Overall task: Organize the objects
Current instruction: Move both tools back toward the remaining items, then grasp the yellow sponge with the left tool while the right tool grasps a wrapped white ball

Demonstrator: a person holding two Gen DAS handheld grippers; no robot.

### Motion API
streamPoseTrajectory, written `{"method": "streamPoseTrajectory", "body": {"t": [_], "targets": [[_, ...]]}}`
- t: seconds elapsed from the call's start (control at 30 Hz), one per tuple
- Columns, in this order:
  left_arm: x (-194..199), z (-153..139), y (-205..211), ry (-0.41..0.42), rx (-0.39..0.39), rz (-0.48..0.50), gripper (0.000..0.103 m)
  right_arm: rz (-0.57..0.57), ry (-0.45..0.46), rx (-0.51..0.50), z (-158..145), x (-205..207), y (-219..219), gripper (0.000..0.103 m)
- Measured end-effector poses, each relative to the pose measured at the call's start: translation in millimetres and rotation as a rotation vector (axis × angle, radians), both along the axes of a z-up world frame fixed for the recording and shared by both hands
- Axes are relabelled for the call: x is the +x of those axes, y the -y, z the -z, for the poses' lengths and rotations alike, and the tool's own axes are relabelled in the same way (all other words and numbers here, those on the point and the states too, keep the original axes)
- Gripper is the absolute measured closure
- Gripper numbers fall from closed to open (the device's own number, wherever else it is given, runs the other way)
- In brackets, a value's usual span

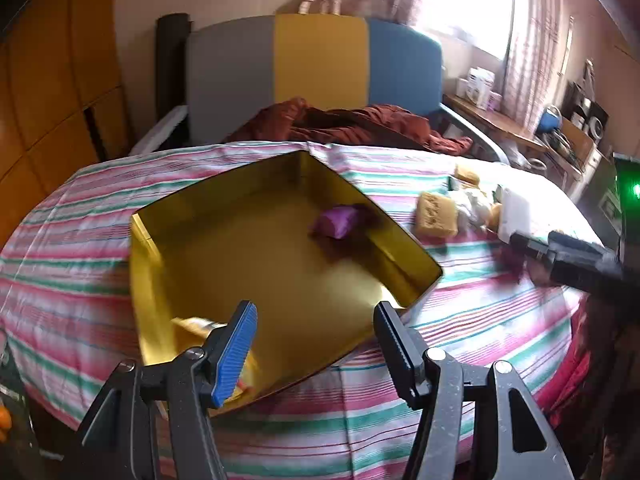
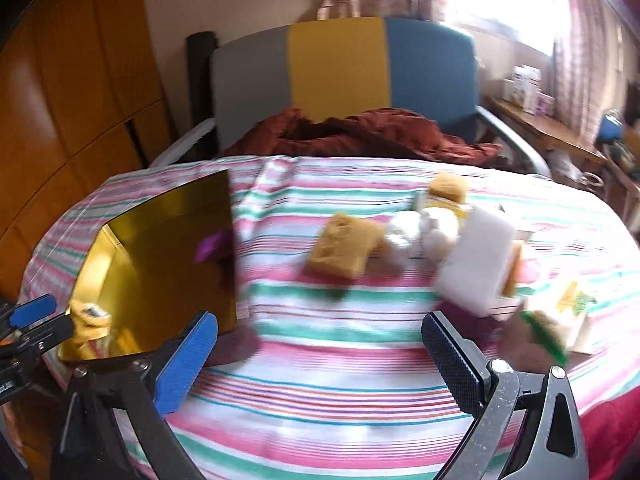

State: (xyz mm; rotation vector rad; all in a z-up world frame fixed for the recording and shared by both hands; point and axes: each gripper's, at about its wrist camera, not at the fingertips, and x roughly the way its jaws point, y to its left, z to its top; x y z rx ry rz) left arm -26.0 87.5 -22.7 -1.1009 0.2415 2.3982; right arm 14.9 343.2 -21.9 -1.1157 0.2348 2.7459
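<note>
Left wrist view: the left gripper [image 1: 314, 332] stands part-open with nothing between its pads, low in the frame over a gold tin [image 1: 280, 264]. Inside lie a purple packet [image 1: 338, 220] mid-frame and a yellow item [image 1: 196, 326], half hidden behind the blue pad. Right wrist view: the right gripper [image 2: 320, 344] gapes wide and empty; blurred sponges [image 2: 344, 252] and a white block [image 2: 476, 260] lie on the striped sheet [image 2: 320, 380] beyond.

A bed [image 1: 100, 216] under a striped sheet fills the room, its grey, yellow and blue headboard [image 1: 316, 64] far. Wooden wardrobe [image 1: 52, 92] left; bright curtained window [image 1: 472, 4] right, above a cluttered counter [image 1: 508, 124].
</note>
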Motion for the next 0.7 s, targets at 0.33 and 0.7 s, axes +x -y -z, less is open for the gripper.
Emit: {"method": "streamPoseTrajectory", "body": {"t": [0.33,0.7], "targets": [[-3,-4,-60,-0.013,-0.023,0.148,0.042,0.227,-0.059,0.023,-31,12,-100,0.0],[-33,-1,-151,0.012,-0.057,0.292,0.042,0.333,-0.166,-0.022,-29,18,-145,0.0]]}}
